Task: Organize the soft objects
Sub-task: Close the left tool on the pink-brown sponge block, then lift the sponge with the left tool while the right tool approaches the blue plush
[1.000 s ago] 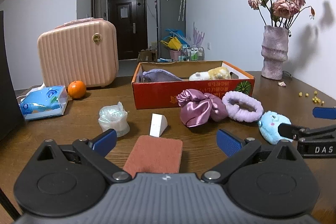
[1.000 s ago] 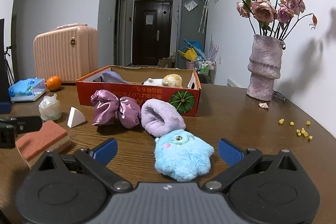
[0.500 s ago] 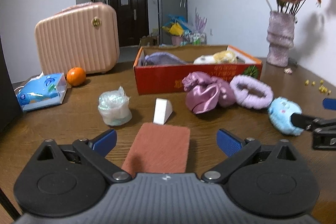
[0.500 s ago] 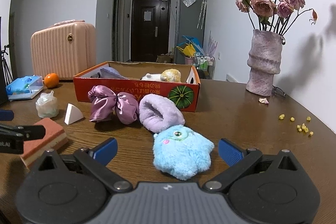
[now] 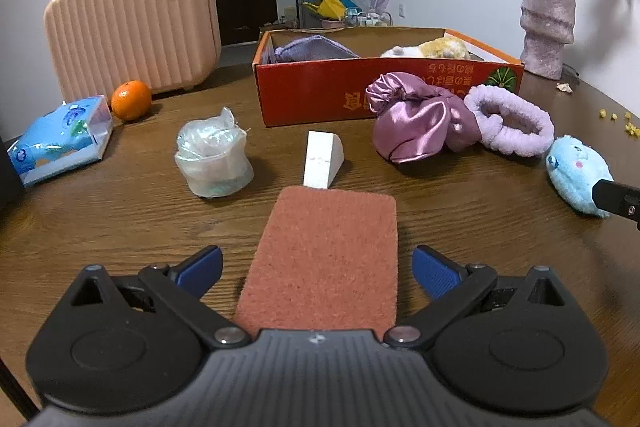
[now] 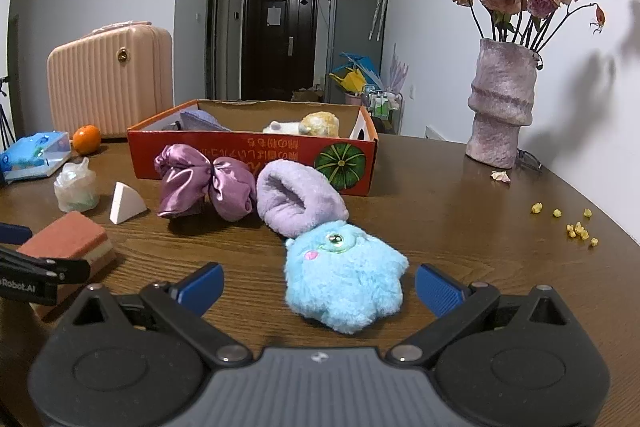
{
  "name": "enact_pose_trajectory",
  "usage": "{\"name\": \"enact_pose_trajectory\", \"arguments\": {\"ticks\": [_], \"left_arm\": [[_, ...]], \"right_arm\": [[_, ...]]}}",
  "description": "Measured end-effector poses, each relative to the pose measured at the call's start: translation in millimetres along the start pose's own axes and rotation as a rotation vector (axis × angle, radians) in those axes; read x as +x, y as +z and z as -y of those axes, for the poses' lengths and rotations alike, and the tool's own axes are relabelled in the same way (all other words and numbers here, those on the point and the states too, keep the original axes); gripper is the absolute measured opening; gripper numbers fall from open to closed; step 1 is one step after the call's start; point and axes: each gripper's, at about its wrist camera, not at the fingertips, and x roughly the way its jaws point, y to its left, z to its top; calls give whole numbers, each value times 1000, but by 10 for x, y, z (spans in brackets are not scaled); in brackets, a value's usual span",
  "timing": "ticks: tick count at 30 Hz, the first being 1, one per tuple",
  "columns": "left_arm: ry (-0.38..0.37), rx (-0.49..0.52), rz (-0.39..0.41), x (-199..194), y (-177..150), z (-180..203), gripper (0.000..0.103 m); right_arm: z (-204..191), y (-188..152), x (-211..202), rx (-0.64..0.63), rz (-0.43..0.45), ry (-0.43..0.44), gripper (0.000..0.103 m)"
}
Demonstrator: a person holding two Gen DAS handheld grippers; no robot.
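Your left gripper [image 5: 316,269] sits low over the table [image 5: 120,211] with its blue pads spread wide; the near end of the rust-red sponge [image 5: 326,259] lies between them, with a gap on each side, so nothing is clamped. Just past the sponge's far edge, at 12 o'clock, the white foam wedge [image 5: 322,159] stands on the table, and at 11 o'clock sits a crumpled clear plastic bundle [image 5: 212,157]. Further out at 10 o'clock lie the blue tissue pack [image 5: 60,139] and the orange [image 5: 131,100], with the pink suitcase [image 5: 132,23] behind them.

Your right gripper [image 6: 318,287] is likewise spread open, and the blue plush toy [image 6: 344,279] lies between its pads, nearer the right one, with no visible contact. Touching the toy's far side, at 12 o'clock, is the lilac fluffy headband [image 6: 298,201], and beside that at 11 o'clock the purple satin scrunchie [image 6: 206,185]. Behind both stands the red cardboard box [image 6: 240,157], open on top, already holding a lavender cloth item [image 6: 200,119] and a white-and-yellow plush [image 6: 304,125]. At 2 o'clock the mauve vase [image 6: 502,107] with dried roses stands well apart near the wall, with yellow crumbs [image 6: 576,225] scattered on the table closer to you.
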Motion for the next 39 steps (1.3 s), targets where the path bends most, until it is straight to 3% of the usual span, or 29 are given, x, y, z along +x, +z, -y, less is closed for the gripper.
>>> {"name": "enact_pose_trajectory", "arguments": {"ticks": [4, 6, 8, 15, 28, 39], "left_arm": [[-17, 4, -5, 16, -4, 5, 94], [-29, 7, -13, 27, -5, 9, 80], [-45, 8, -28, 53, -3, 18, 74], [-75, 2, -19, 35, -10, 14, 73], [-19, 5, 157, -247, 25, 61, 73], [0, -23, 211, -345, 31, 92, 73]], "right_arm": [[-15, -12, 35, -4, -10, -6, 102], [-22, -15, 44, -6, -12, -8, 102], [-25, -17, 52, -6, -13, -8, 102], [-22, -25, 66, -1, -13, -8, 102], [57, -6, 189, 38, -38, -15, 102], [97, 19, 372, 42, -78, -9, 102]]}}
